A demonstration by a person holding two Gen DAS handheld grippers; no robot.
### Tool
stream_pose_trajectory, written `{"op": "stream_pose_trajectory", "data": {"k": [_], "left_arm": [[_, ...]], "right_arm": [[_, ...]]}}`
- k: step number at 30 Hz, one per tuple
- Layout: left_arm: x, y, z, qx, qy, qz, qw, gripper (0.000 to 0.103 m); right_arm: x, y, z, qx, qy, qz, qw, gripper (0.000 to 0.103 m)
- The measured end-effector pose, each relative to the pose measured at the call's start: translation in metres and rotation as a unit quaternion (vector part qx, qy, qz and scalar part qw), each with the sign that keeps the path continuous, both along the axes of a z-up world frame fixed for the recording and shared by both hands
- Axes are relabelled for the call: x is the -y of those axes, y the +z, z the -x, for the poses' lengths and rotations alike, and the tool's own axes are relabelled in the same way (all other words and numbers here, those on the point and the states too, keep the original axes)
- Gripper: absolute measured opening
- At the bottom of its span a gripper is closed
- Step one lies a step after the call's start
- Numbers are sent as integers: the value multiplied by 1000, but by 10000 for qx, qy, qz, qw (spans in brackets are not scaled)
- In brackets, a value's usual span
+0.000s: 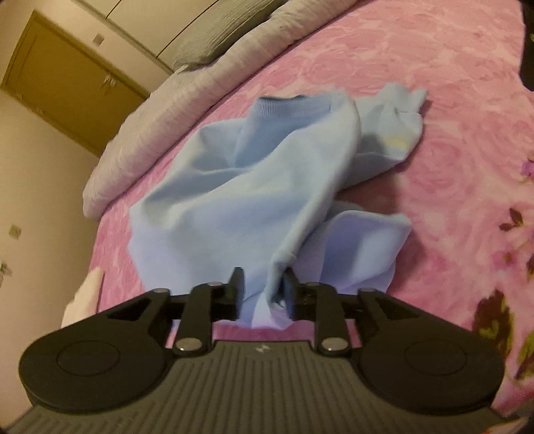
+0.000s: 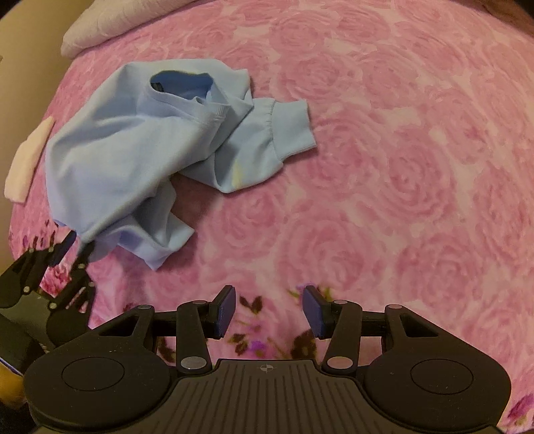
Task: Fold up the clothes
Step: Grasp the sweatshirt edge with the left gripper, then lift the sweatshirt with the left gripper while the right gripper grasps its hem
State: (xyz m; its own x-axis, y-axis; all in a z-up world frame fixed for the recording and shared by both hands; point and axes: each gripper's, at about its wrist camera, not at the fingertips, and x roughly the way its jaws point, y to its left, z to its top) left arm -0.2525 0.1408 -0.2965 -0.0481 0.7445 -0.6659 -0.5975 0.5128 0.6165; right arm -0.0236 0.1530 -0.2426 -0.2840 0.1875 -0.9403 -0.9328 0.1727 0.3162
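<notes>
A light blue sweatshirt (image 1: 240, 187) lies crumpled on the pink rose-patterned bedspread (image 1: 450, 133). Its ribbed collar points away from me and one cuffed sleeve (image 2: 287, 127) stretches out to the right. My left gripper (image 1: 262, 287) is shut on a bunched edge of the sweatshirt, with the cloth pulled up between its fingers. From the right wrist view the same sweatshirt (image 2: 126, 147) sits at the upper left, with the left gripper (image 2: 80, 243) pinching its near corner. My right gripper (image 2: 268, 310) is open over the bare bedspread (image 2: 400, 167), holding nothing, well right of the garment.
A grey-white quilt (image 1: 187, 100) and a grey pillow (image 1: 217, 30) lie along the bed's far side. A pale folded cloth (image 2: 28, 160) rests near the left edge of the bed. A brown door (image 1: 66, 76) stands in the wall beyond.
</notes>
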Motion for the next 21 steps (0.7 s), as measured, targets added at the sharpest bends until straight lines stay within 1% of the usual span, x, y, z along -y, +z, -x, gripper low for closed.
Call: {"op": "stream_pose_trajectory", "data": {"k": [1, 3, 6, 7, 8, 10, 13, 15, 18, 21], "left_arm": [[-1, -4, -7, -18, -55, 6, 10000, 26], [-3, -14, -19, 2, -141, 148, 9998, 26], [-1, -20, -25, 125, -210, 347, 9991, 26], [-2, -20, -25, 180, -211, 399, 9988, 23], [-4, -19, -23, 241, -172, 457, 9985, 11], [-8, -13, -14, 424, -34, 517, 9978, 10], [-16, 12, 9, 762, 324, 397, 9958, 9], [-23, 35, 30, 987, 669, 236, 9926, 9], [-38, 73, 71, 1234, 1315, -54, 9836, 9], [-51, 97, 113, 1276, 1830, -311, 9743, 9]], "right_arm": [[0, -1, -1, 16, 8, 10, 10000, 48], [-1, -3, -3, 48, 25, 29, 10000, 48], [-2, -7, -6, 97, 50, 57, 9999, 48], [-2, -8, -7, 113, 58, 67, 9999, 48], [-2, -9, -7, 129, 66, 76, 9999, 48], [-3, -11, -9, 162, 83, 95, 9998, 48], [-5, -13, -11, 210, 116, 92, 9997, 48], [-12, -8, -8, 242, 183, -85, 9995, 48], [-25, 0, 0, 321, 380, -463, 9977, 48], [-40, 4, 15, 473, 699, -914, 9922, 48]]}}
